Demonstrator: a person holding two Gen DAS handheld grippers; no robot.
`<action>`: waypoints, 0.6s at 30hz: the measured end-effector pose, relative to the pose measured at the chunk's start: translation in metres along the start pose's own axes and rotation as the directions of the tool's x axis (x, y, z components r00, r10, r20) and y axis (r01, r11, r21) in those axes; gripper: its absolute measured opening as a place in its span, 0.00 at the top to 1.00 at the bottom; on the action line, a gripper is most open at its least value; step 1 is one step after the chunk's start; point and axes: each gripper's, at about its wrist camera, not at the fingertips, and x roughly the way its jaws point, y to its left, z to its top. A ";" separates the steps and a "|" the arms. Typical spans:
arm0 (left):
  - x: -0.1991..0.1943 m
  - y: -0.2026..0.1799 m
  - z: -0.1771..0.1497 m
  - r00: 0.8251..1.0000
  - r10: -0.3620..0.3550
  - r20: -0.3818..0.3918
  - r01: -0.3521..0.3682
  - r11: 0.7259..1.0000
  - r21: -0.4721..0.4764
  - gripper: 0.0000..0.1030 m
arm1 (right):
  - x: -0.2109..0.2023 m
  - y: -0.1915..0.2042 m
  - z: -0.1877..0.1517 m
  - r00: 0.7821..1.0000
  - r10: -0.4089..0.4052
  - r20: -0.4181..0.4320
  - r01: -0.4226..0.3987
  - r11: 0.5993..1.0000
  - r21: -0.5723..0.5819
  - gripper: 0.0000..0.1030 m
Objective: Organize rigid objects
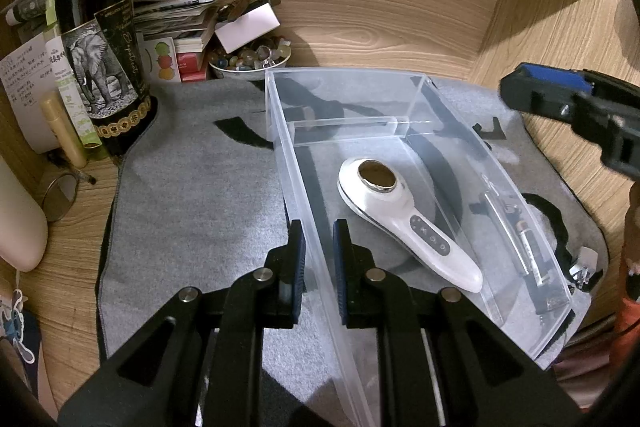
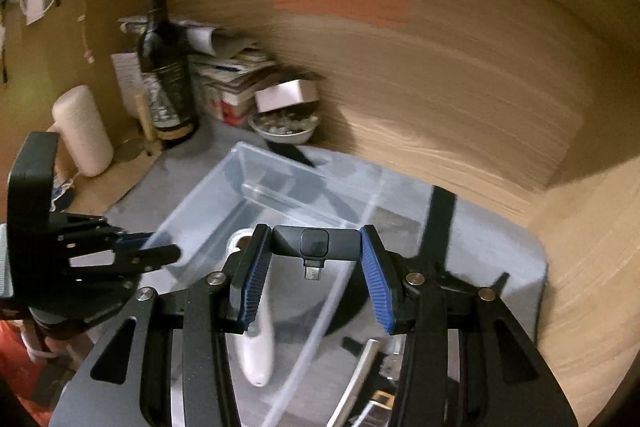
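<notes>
Black T-shaped plastic adapter (image 2: 316,244) with a square button face and a small metal plug pointing down sits clamped between the blue ribbed pads of my right gripper (image 2: 315,267), held in the air above the clear plastic bin (image 1: 280,131). That bin lies on the grey felt mat (image 1: 192,187) and holds a white handheld massager with a round bronze head (image 1: 404,219), its handle pointing toward the near right. My left gripper (image 1: 319,259) straddles the bin's near left wall, one pad on each side with a narrow gap; I cannot tell whether the pads press the plastic. Along the bin's right side lies a slim metal bar (image 1: 506,231). At the far left stand a dark wine bottle with an elephant label (image 1: 100,39), stacked papers (image 1: 176,15) and a white bowl of polished stones (image 1: 250,61).
</notes>
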 end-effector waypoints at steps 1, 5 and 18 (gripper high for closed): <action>0.000 0.000 0.000 1.000 0.000 0.000 0.000 1.000 0.000 0.87 | 0.002 0.005 0.000 1.000 0.008 -0.006 -0.008 1.000 -0.010 0.59; -0.001 0.000 0.000 1.000 -0.002 0.000 0.002 1.000 -0.003 0.87 | 0.014 0.019 -0.004 0.999 0.037 -0.037 -0.039 0.999 -0.036 0.59; -0.002 0.002 0.000 1.000 -0.010 0.004 0.010 1.000 -0.010 0.87 | 0.051 0.047 -0.029 0.979 0.067 -0.192 -0.095 0.986 -0.138 0.59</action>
